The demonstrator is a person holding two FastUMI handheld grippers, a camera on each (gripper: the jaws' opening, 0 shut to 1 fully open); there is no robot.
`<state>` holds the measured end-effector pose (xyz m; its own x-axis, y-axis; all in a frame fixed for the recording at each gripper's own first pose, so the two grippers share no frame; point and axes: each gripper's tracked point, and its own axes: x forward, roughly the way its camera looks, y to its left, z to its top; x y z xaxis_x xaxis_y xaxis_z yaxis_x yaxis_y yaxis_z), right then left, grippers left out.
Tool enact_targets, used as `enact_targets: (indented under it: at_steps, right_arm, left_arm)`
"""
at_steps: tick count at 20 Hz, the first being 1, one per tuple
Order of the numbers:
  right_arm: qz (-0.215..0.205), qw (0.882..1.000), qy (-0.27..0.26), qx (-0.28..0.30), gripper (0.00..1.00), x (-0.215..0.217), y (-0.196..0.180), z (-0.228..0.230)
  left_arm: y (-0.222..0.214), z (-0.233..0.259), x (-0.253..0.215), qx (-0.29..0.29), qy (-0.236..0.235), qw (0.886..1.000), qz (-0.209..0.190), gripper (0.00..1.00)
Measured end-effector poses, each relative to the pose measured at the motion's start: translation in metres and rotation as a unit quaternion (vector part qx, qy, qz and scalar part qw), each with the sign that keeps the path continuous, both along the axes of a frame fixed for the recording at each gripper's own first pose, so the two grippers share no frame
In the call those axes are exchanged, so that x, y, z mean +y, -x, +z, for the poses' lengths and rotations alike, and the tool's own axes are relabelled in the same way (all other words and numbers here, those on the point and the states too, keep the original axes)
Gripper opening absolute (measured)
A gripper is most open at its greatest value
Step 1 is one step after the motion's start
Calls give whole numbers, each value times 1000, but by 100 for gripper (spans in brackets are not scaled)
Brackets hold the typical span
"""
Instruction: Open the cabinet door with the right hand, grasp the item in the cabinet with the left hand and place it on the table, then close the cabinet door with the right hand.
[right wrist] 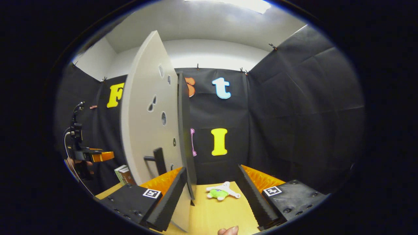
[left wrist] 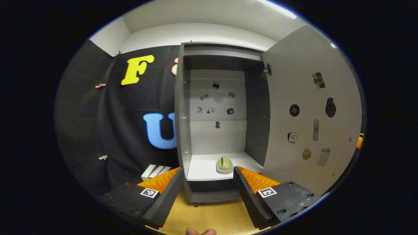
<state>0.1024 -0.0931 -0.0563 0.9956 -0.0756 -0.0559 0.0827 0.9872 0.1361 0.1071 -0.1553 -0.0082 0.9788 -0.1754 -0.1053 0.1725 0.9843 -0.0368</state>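
In the left gripper view, the left claw (left wrist: 207, 189) gapes wide at bottom centre, facing the open cabinet (left wrist: 183, 130); the green item (left wrist: 224, 164) sits on its lower shelf (left wrist: 202, 169). The door (left wrist: 307, 107) stands open at right. In the right gripper view, the right claw (right wrist: 212, 192) is spread wide, empty, beside the door's edge, near a small toy (right wrist: 222, 192) on the table (right wrist: 215, 215).

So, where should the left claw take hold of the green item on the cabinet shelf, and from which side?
Grip the green item across its raised upper part, above its pale base, coming straight in from the open front. It sits near the shelf's front edge, and the left claw, already open, faces it.
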Motion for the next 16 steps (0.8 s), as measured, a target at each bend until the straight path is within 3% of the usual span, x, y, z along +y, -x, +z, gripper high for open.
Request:
enact_targets:
  at_steps: [5, 11, 16]
  right_arm:
    - [-22, 1000, 17, 12, 98, -29, -13, -15]
    - [-31, 999, 20, 20, 98, -55, -24, -28]
    - [-36, 999, 21, 30, 98, -75, -35, -39]
  left_arm:
    - [-60, -6, -42, 19, -24, 999, -34, 93]
    - [-123, -12, -66, 40, -55, 997, -41, 93]
    - [-186, -38, -79, 81, -54, 994, -47, 95]
